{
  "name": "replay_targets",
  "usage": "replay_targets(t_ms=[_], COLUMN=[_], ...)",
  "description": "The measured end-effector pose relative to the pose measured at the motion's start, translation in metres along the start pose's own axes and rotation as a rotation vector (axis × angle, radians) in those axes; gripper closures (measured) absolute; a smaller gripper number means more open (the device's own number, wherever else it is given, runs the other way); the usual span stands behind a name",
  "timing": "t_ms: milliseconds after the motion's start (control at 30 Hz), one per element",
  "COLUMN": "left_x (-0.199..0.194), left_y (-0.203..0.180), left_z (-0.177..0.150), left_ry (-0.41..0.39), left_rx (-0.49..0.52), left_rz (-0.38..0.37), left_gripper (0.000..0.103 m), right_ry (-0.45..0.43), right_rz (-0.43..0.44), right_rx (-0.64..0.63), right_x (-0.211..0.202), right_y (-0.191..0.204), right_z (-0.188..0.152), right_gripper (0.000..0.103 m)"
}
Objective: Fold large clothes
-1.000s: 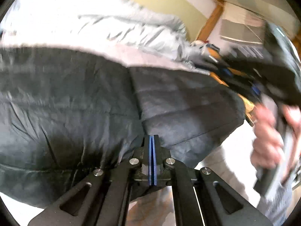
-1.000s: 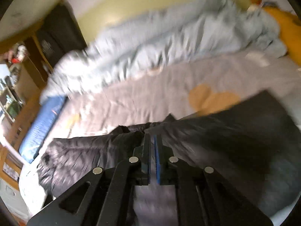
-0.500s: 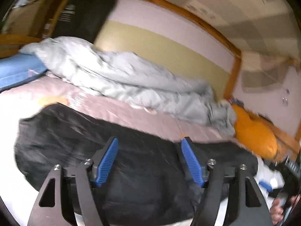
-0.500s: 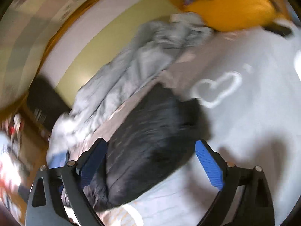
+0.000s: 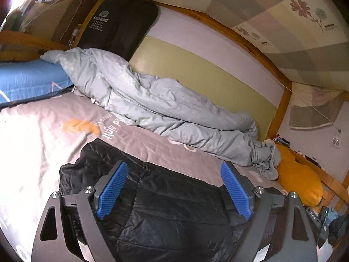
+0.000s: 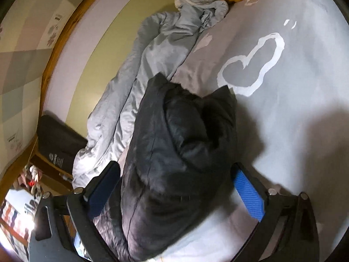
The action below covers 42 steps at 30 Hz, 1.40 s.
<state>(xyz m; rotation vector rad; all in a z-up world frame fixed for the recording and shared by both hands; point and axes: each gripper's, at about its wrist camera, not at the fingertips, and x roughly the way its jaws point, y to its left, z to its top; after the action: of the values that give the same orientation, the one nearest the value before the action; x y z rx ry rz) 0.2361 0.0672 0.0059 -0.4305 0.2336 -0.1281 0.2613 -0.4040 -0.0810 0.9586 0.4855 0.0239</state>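
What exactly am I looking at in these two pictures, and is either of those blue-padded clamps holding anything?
No robot here: a person carries a two-finger gripper in each hand, each with a fisheye camera looking along its fingers. One picture is from the left gripper, the other from the right gripper. Both look at a bed with a grey sheet, where a black padded jacket lies partly folded beside a crumpled grey duvet. The left gripper's jaws are opening, the right's closing slightly; both stand wide, holding nothing.
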Motion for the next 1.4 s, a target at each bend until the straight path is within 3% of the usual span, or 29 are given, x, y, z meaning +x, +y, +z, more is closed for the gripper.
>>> replay_targets(t_ms=[67,133,233,367,467,500,567,667,700,767,833,933,1133,1400], left_x=[-0.002,-0.005,-0.008,-0.001,0.028,0.048,0.076,0.095,0.096,0.094,0.095,0.095,0.092,0.093], left_y=[0.002,0.004,0.004,0.001,0.000,0.003,0.010,0.020,0.022,0.023,0.022,0.021,0.018,0.019], left_z=[0.001,0.003,0.004,0.002,-0.006,-0.015,-0.032,-0.047,-0.047,-0.046,-0.049,-0.049,-0.046,-0.046], left_ry=[-0.010,-0.026,-0.035,0.003,0.176,0.292,0.441,0.525,0.525,0.499,0.506,0.502,0.492,0.500], left_rx=[-0.006,-0.009,-0.013,0.007,0.046,0.050,0.029,-0.018,-0.032,-0.059,-0.072,-0.077,-0.072,-0.080], left_rz=[0.007,0.014,0.010,0.036,0.094,0.124,0.149,0.089,0.061,-0.020,-0.061,-0.077,-0.085,-0.087], left_gripper=[0.014,0.014,0.014,0.014,0.014,0.014,0.014,0.014,0.016,0.030,0.062,0.074,0.079,0.079], right_ry=[-0.048,-0.048,-0.019,-0.130,-0.201,-0.211,-0.226,-0.237,-0.237,-0.230,-0.223,-0.171,-0.021,0.205], right_rz=[0.020,-0.006,-0.041,-0.115,-0.198,-0.219,-0.244,-0.229,-0.202,-0.127,-0.060,0.038,0.183,0.231], right_rx=[-0.021,-0.059,-0.132,-0.243,-0.383,-0.430,-0.537,-0.669,-0.685,-0.701,-0.711,-0.724,-0.743,-0.742], right_x=[0.002,0.004,0.003,-0.033,-0.058,-0.063,-0.071,-0.078,-0.081,-0.083,-0.084,-0.080,-0.053,-0.008], right_y=[0.002,0.004,0.016,0.042,0.074,0.086,0.112,0.149,0.158,0.175,0.191,0.212,0.219,0.190], right_z=[0.005,0.013,0.035,0.069,0.090,0.093,0.091,0.073,0.065,0.048,0.026,-0.009,-0.082,-0.144], right_gripper=[0.028,0.066,0.080,0.080,0.080,0.080,0.080,0.080,0.080,0.080,0.080,0.080,0.080,0.080])
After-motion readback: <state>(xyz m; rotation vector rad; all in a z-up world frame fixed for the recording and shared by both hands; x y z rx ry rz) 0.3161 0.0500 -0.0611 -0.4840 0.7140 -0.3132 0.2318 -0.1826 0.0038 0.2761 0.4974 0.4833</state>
